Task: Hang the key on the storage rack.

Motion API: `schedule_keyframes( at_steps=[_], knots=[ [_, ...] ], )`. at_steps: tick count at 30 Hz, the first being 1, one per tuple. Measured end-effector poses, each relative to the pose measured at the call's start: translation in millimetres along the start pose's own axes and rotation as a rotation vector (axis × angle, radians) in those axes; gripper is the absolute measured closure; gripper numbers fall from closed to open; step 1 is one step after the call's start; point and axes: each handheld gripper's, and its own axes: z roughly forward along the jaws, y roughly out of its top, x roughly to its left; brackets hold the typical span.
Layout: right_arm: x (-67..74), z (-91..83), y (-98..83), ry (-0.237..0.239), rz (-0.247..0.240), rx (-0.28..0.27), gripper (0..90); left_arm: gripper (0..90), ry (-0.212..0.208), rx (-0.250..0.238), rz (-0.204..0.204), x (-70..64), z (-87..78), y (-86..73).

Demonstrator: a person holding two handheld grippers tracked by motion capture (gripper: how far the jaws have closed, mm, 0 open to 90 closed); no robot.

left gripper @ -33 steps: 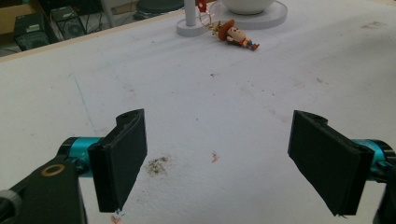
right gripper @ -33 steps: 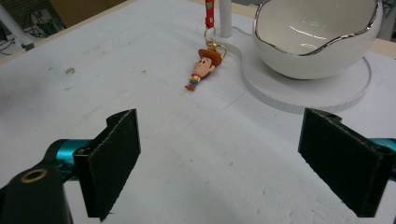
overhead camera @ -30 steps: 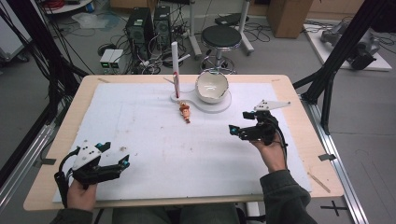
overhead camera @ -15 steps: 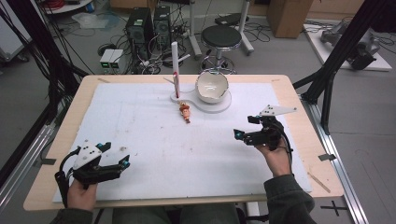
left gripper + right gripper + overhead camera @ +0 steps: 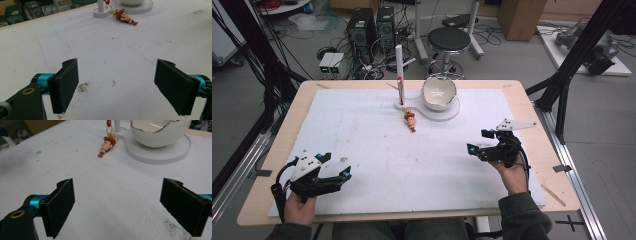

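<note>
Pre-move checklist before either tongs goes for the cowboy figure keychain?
1. Right tongs open: ok, jaws wide apart, nothing held.
2. Left tongs open: ok, nothing held.
3. Small cowboy figure keychain free: ok, lying flat on the white mat.
4. Path from right tongs across the mat: ok.
5. Clearance from white scalloped bowl on its round white base: ok, apart.
6. Keychain ring clear of the white upright post: cannot tell.

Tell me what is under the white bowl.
The white bowl sits on a round white base plate. The plate's middle is covered by the bowl, so anything there stays hidden.
</note>
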Motion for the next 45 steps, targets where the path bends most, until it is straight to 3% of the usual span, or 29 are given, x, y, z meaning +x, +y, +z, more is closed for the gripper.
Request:
schedule_keyframes(
  at_steps=[14,35,45],
  knots=[
    [-2.8,-10.6,-20.1,-0.028,0.012,0.013,11.8,20.2,-0.002,0.007,-0.005,2.3,0.1,-2.0],
    [6.9,-26.0,-37.9,-0.039,-0.016,0.005,11.8,20.2,-0.022,0.035,-0.007,5.1,4.1,-7.9],
    [4.4,-33.7,-51.4,-0.055,0.006,0.002,11.7,20.2,-0.027,0.039,-0.007,5.3,4.9,-8.9]
  ],
)
